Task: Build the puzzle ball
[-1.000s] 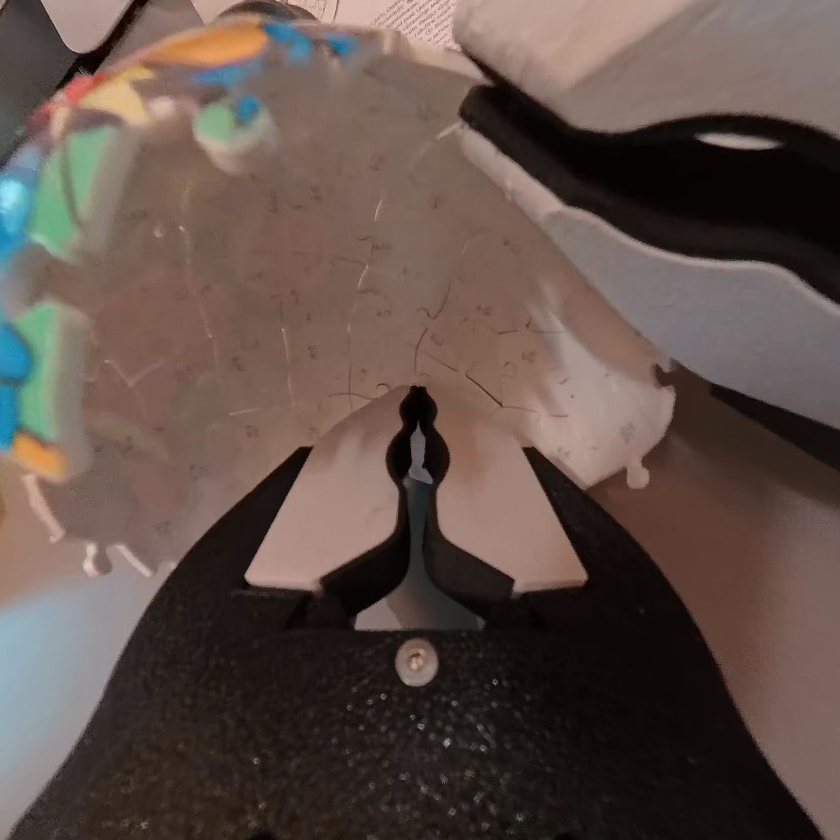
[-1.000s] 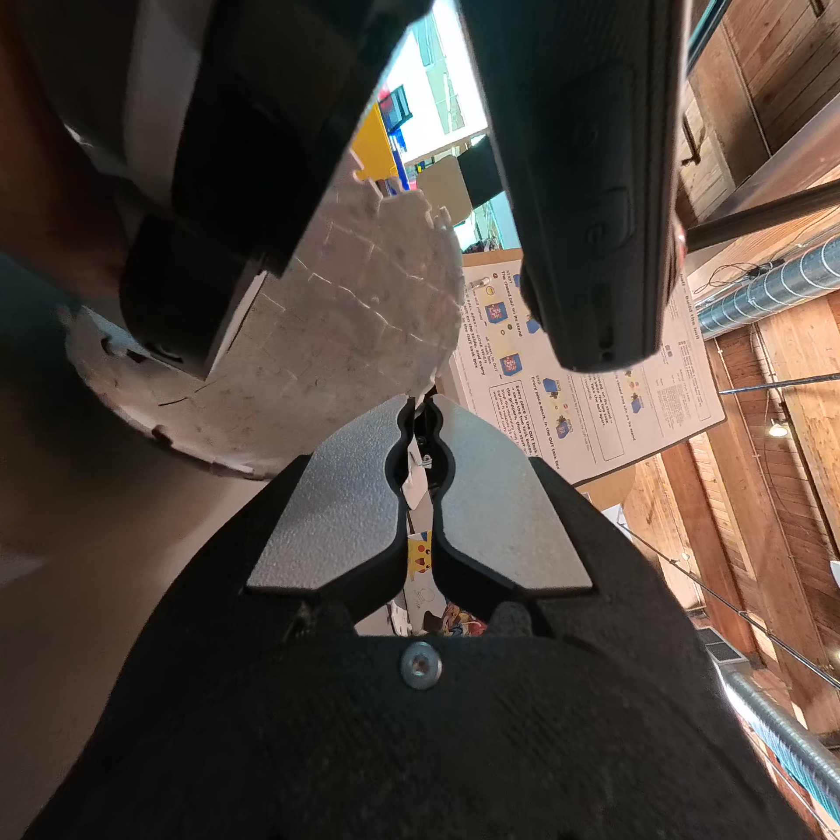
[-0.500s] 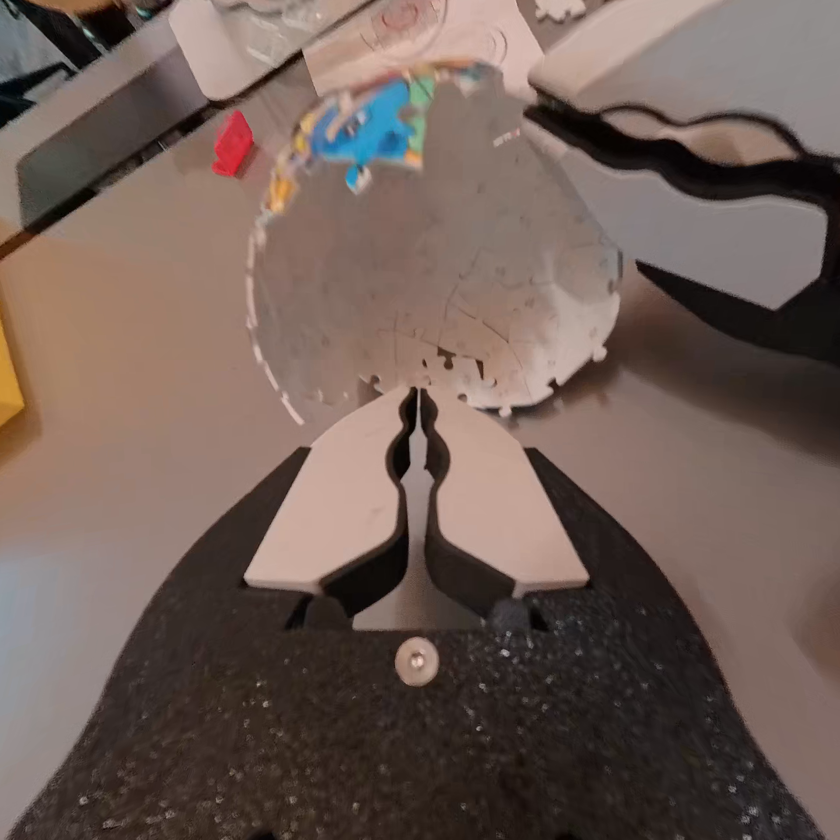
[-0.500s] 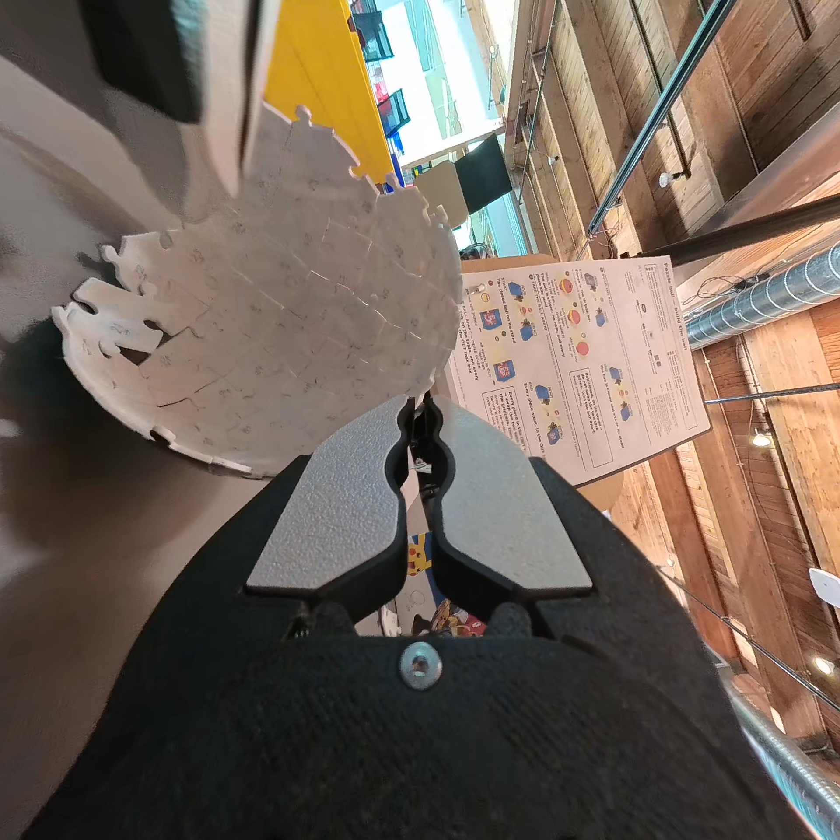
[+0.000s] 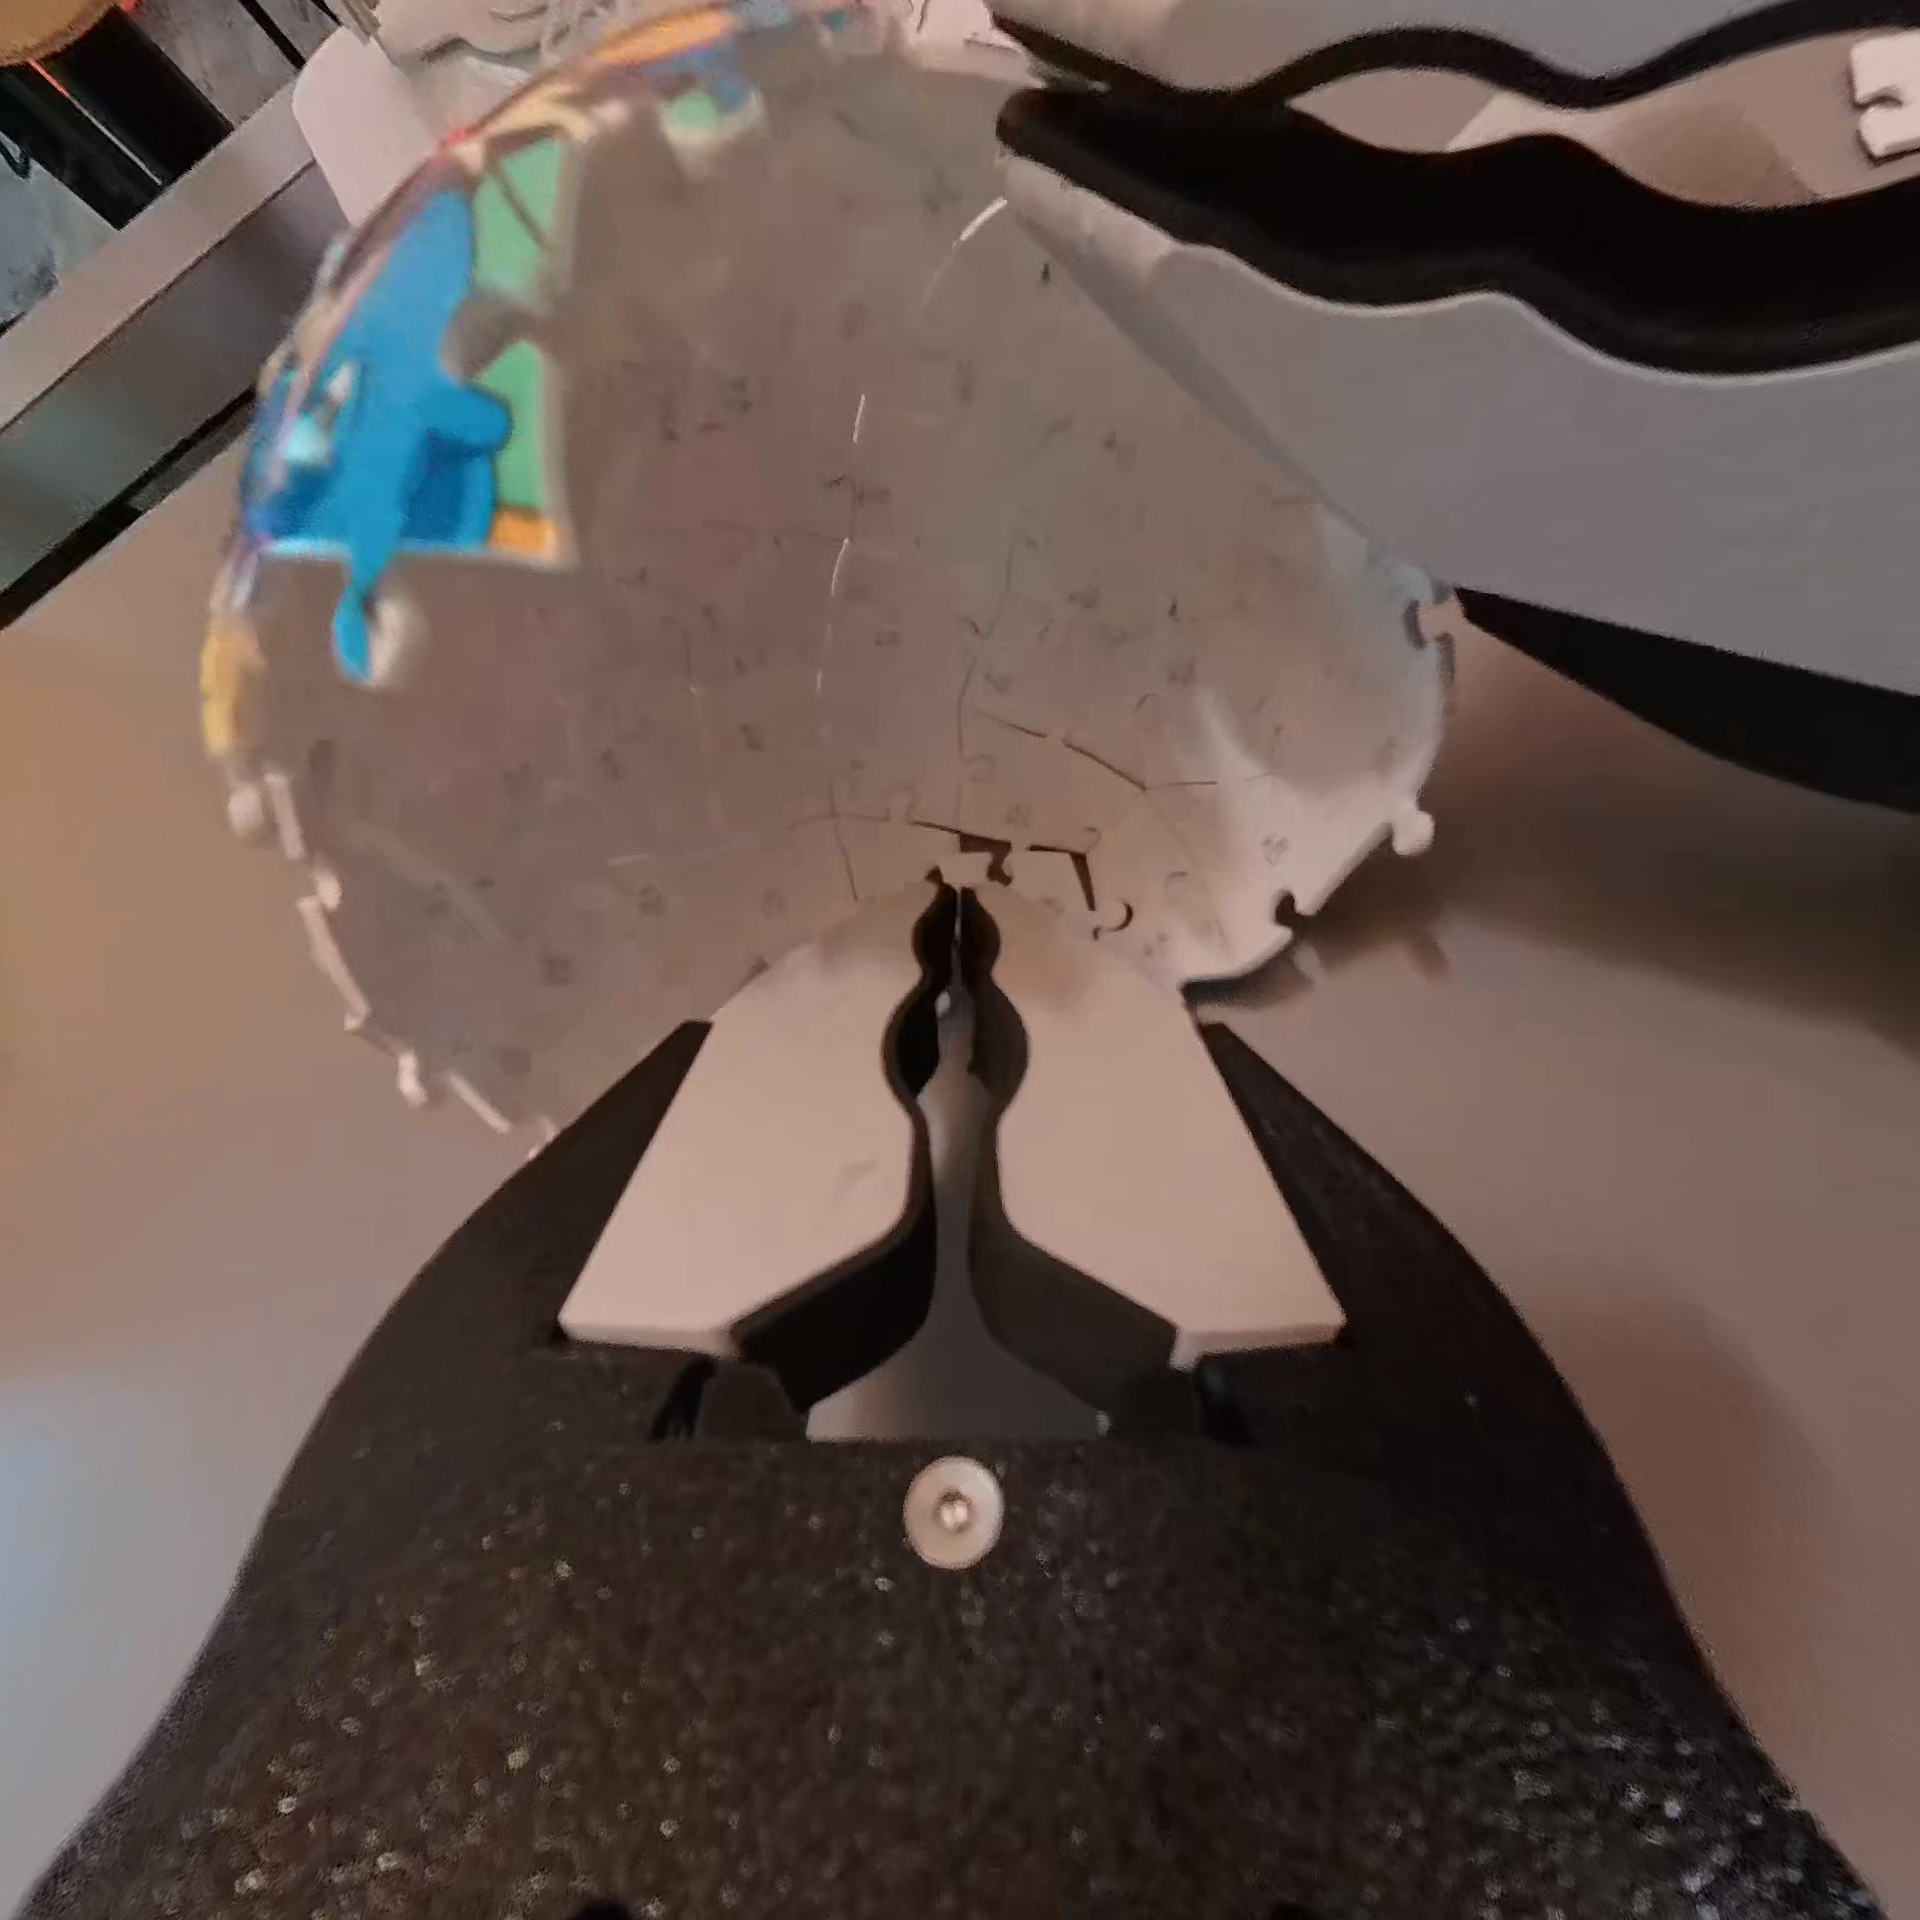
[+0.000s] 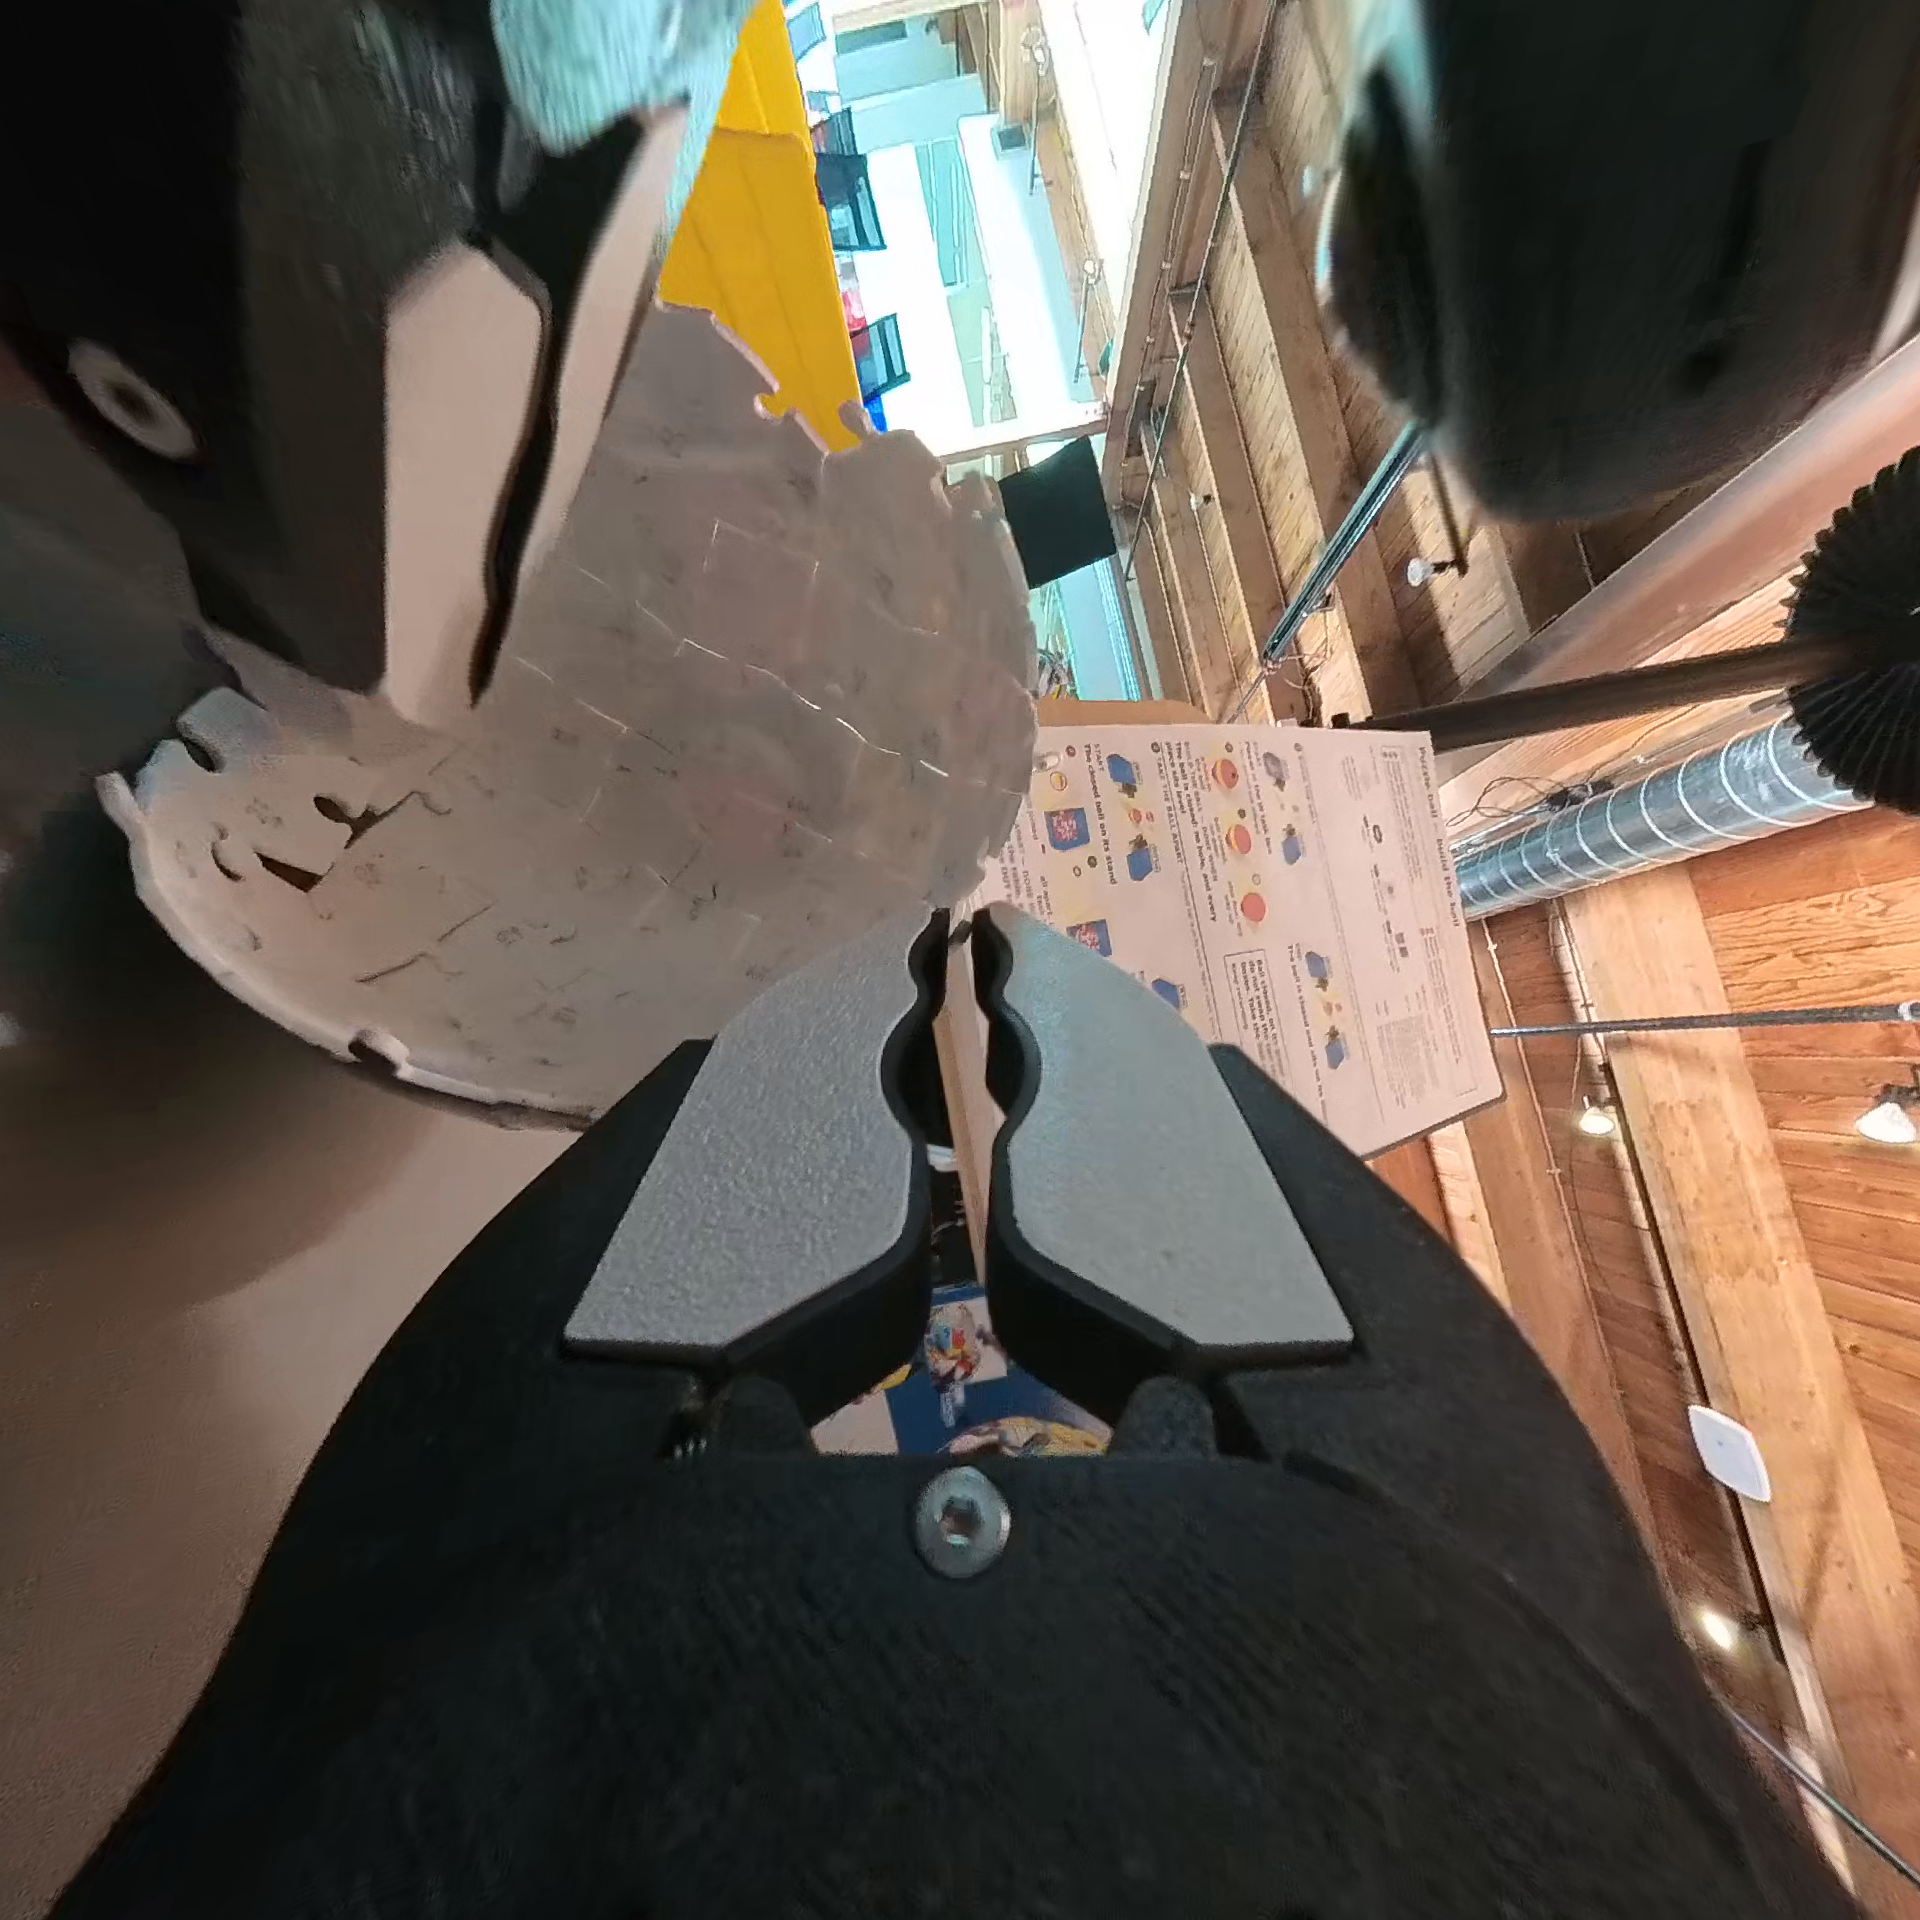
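Note:
The half-built puzzle ball (image 5: 883, 540) is a curved shell, white inside and coloured blue, green and yellow outside at its upper left. My left gripper (image 5: 956, 909) is shut, its tips against the inner wall just below a small gap between pieces (image 5: 982, 857). I cannot tell if it holds a piece. My right gripper (image 6: 961, 925) is shut on the shell's rim (image 6: 997, 790) and holds the shell (image 6: 644, 831) up over the table. The right gripper's fingers (image 5: 1507, 416) also show at the upper right of the left wrist view. The left gripper's fingers (image 6: 447, 499) reach into the shell.
The tan table (image 5: 187, 1091) lies under the shell. A loose white piece (image 5: 1886, 114) lies at the far right. A printed sheet (image 6: 1278, 914) stands behind the right gripper, with a yellow bin (image 6: 758, 249) beyond. A dark blurred object (image 6: 1610, 260) hangs at the upper right. Spacing between my two grippers at the tips: around 10 cm.
The left gripper drew back from the shell half a second ago and has now come close again, tips at the inner wall. The right gripper has kept its hold on the rim.

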### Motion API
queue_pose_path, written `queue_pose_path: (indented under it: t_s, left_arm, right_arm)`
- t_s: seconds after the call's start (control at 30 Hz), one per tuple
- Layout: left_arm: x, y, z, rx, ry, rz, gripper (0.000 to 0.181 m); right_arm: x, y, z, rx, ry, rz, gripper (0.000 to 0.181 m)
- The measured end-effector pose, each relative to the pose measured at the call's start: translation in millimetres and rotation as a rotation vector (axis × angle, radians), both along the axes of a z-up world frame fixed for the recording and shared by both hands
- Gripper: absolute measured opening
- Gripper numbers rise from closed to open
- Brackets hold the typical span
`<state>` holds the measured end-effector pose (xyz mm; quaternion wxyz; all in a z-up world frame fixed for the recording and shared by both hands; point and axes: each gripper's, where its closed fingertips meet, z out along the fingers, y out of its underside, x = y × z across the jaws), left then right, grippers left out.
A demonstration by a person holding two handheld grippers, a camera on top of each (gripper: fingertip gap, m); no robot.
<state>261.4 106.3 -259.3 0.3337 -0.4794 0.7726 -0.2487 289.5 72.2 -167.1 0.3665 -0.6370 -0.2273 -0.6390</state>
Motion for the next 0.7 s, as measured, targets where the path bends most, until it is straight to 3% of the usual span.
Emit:
queue_pose_path:
  t_s: [0.7]
  left_arm:
    - [10,-3,-15,-0.001,0.100,-0.047,0.000]
  right_arm:
    - [-1,6,1,0.068,0.047,0.044,0.003]
